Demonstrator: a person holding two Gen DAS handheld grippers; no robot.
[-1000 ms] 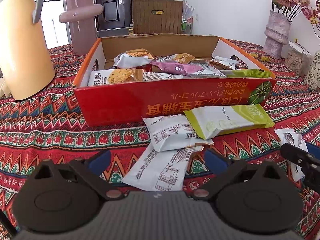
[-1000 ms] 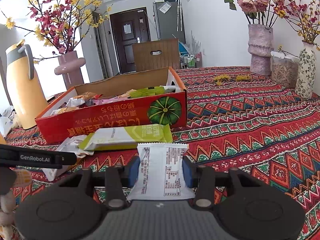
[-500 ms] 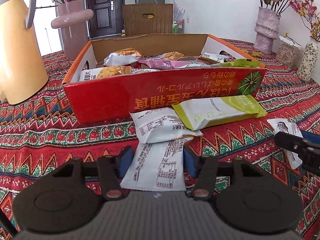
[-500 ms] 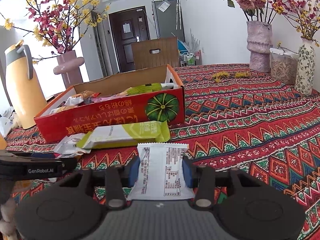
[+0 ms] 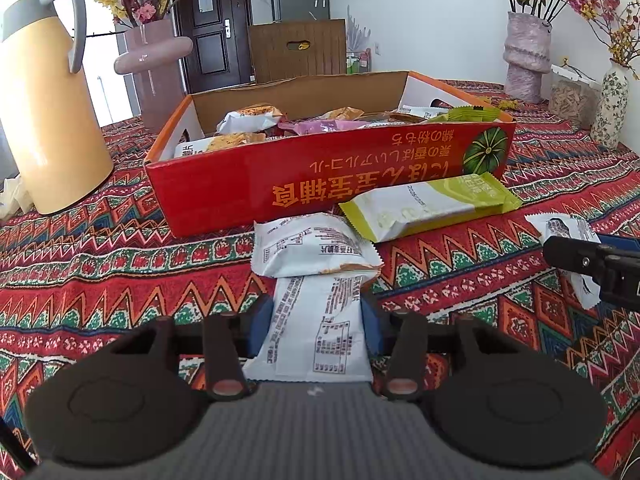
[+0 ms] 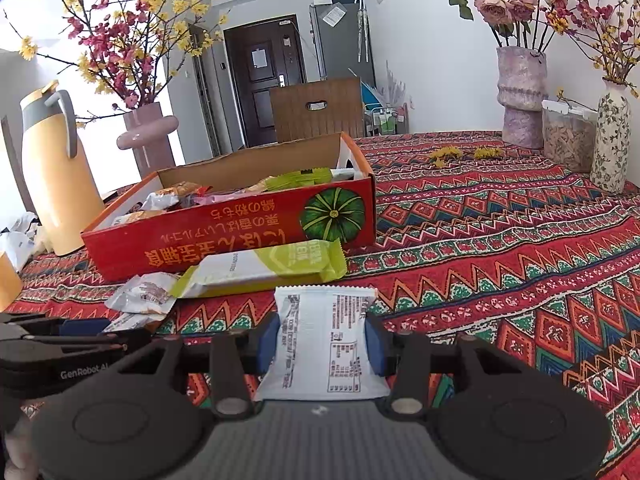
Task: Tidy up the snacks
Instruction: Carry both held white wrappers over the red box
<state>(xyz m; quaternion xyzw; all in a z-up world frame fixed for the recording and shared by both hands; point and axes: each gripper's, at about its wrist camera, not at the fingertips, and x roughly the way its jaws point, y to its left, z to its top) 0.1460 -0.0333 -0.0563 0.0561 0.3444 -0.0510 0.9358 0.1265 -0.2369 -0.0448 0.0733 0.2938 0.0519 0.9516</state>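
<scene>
Two grippers, each with a white snack packet between blue pads. Landmark is the red box [image 5: 320, 176], open-topped, on the patterned tablecloth [image 5: 100, 272].

Left of the box: yellow thermos jug [image 5: 44, 108], clear of it. Behind the box's left corner: pink vase [image 5: 154, 60] with flowering branches.

Inside the box: loose snack packets, white with orange print at the left [image 5: 248, 118], a purple one [image 5: 320, 126] mid-box, green ones [image 5: 468, 114] at the right end. Not full to the rim.

In front of the box, left to right: left gripper [image 5: 318, 320], jaws closing on a white packet [image 5: 320, 340] lying on the cloth, pads touching its sides. That packet's far end is tucked under another white packet [image 5: 312, 250], which lies just in front of the box wall. Next, a long green-and-white bar [image 5: 428, 204] leans on the box's front wall and overlaps that second packet's corner. Further right, the right gripper [image 6: 320, 344] is clamped narrow on its own white packet [image 6: 326, 344], near the box's front right corner; in the left wrist view only its black finger tip shows.

Behind the box: wooden chair back [image 5: 298, 50]. Far right of the box, well apart: mauve vase [image 6: 522, 96] with roses, clear jar [image 6: 568, 136], floral vase [image 6: 612, 136].
</scene>
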